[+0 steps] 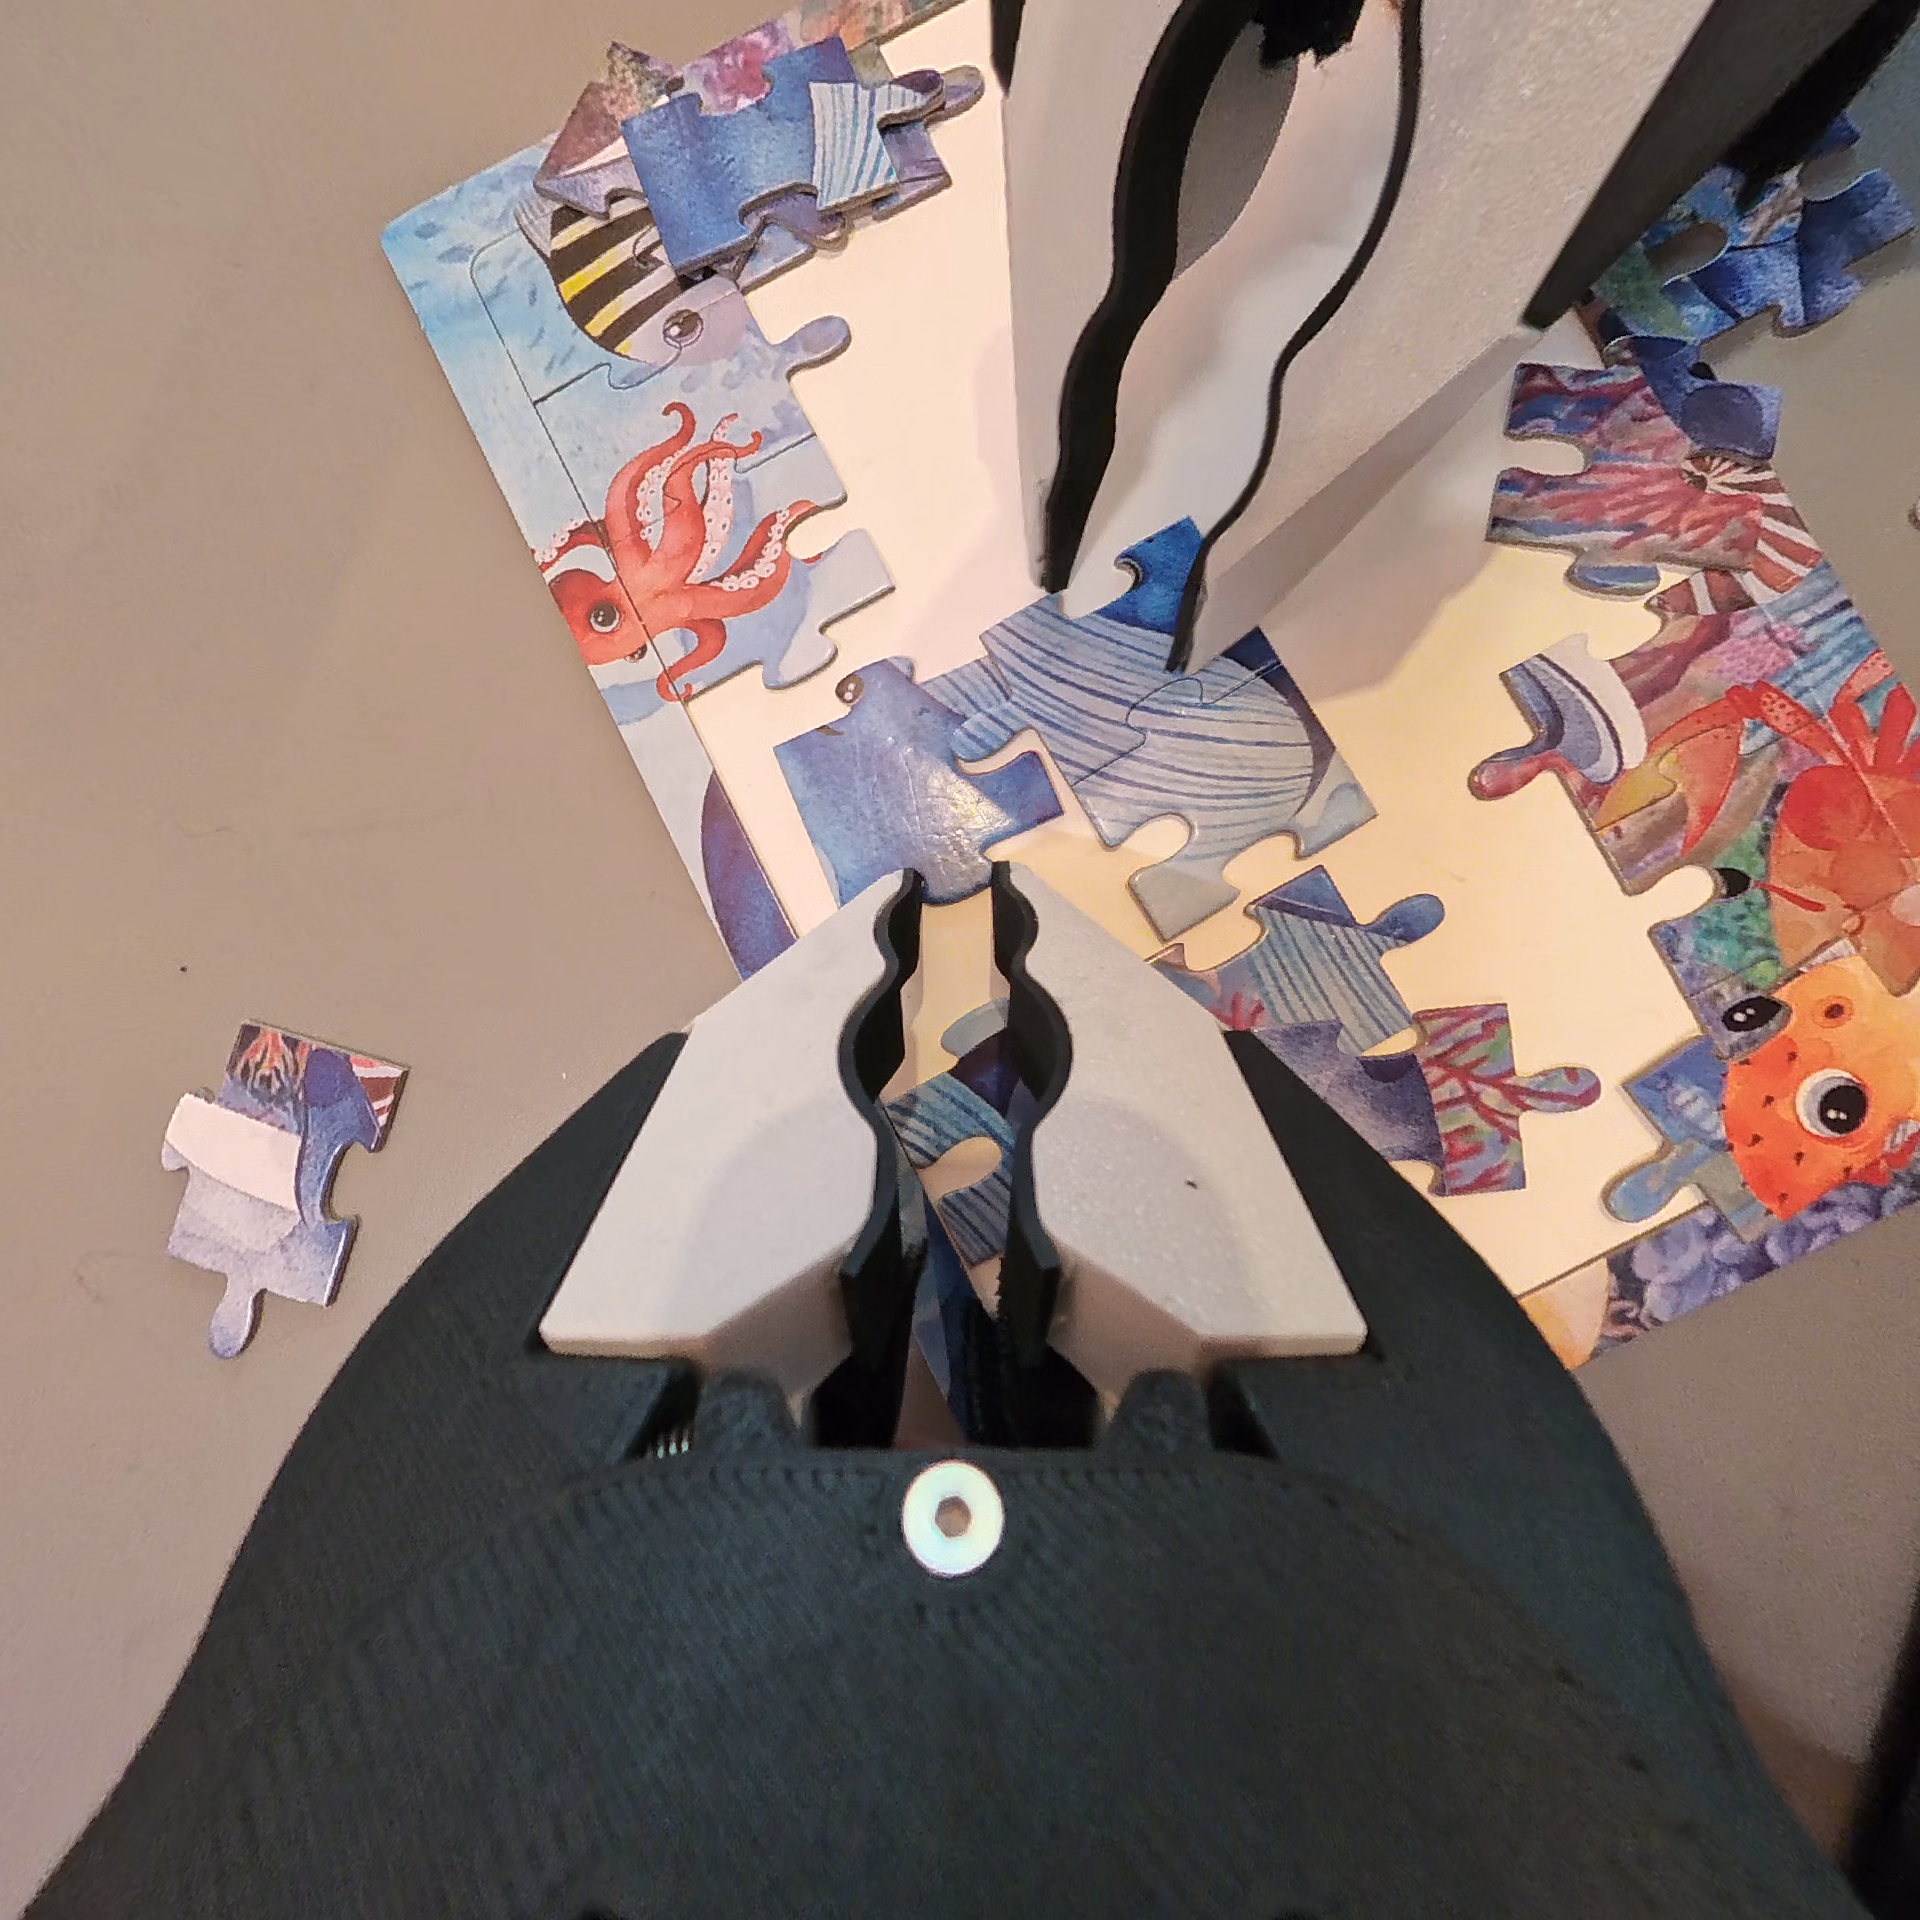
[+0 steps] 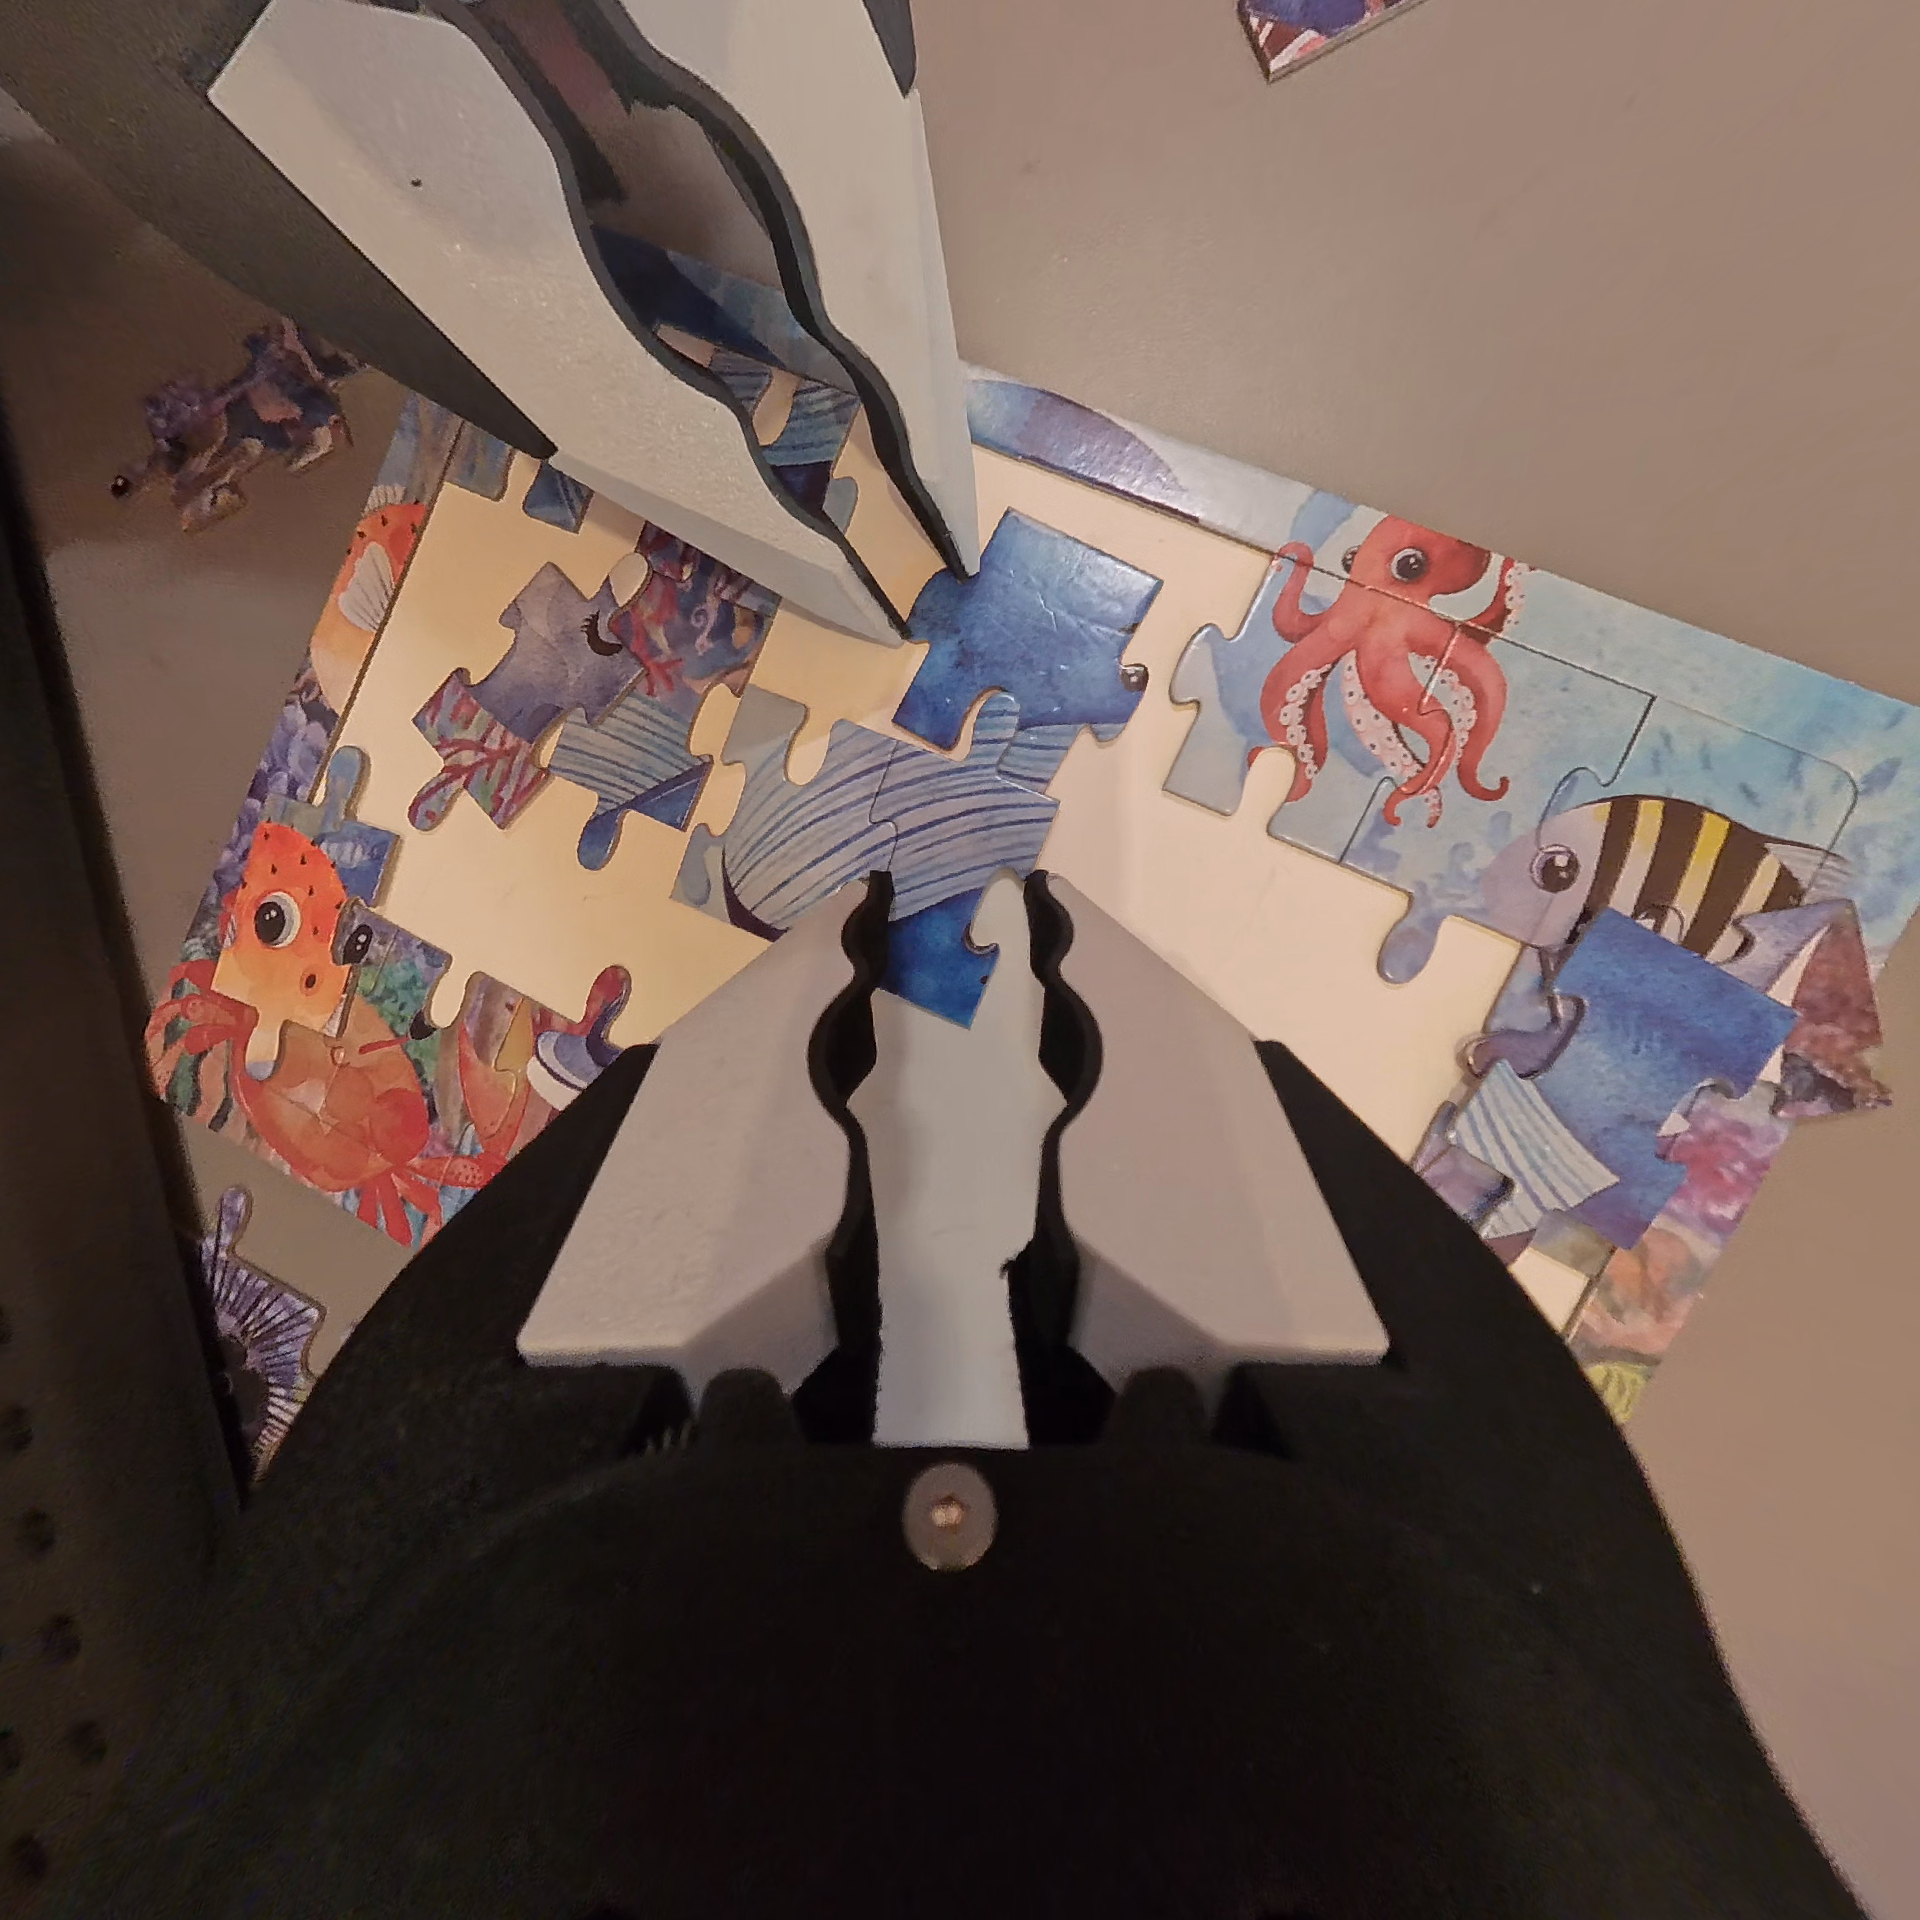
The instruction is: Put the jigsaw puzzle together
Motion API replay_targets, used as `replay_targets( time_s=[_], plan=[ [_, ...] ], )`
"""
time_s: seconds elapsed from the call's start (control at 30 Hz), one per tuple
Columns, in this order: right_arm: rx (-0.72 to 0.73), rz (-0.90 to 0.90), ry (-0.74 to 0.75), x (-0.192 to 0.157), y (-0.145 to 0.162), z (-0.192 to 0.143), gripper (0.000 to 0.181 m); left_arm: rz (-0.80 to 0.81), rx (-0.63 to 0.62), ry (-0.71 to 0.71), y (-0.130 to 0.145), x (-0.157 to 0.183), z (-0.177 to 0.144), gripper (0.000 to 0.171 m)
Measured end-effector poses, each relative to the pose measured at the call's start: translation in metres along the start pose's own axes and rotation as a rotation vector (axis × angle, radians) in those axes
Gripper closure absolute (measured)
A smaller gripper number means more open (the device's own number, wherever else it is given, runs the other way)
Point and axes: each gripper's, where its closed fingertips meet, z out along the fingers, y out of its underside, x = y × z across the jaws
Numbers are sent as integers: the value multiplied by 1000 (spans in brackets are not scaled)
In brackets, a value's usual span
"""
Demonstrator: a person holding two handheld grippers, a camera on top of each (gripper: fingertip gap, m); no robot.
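The puzzle tray [image 1: 935,436] [image 2: 1195,914] lies on a tan table, partly filled. A whale cluster sits mid-tray: a dark blue piece with an eye [image 1: 883,790] [image 2: 1029,634] joined to striped pieces [image 1: 1195,748] [image 2: 883,821]. My left gripper [image 1: 953,883] [image 2: 928,601] is narrowly open and empty, tips at the dark blue piece's edge. My right gripper [image 2: 958,883] [image 1: 1122,618] is slightly open and empty, tips on the cluster's opposite side, over another blue piece [image 2: 935,966] [image 1: 1153,597]. The two grippers face each other across the cluster.
Octopus [image 1: 675,561] [image 2: 1382,665] and striped fish [image 1: 613,281] pieces sit in place. Crab and orange fish pieces [image 1: 1818,831] [image 2: 312,1039] fill the other end. A loose pile [image 1: 748,166] [image 2: 1662,1081] lies on one corner. One piece [image 1: 281,1164] lies on the table.
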Motion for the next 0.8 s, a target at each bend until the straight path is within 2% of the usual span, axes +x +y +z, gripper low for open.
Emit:
replay_targets(
  time_s=[0.8],
  plan=[
    [-7,30,-5,-1,1,0,159,-39,-42,-16,-1,3,1,164]
  ],
)
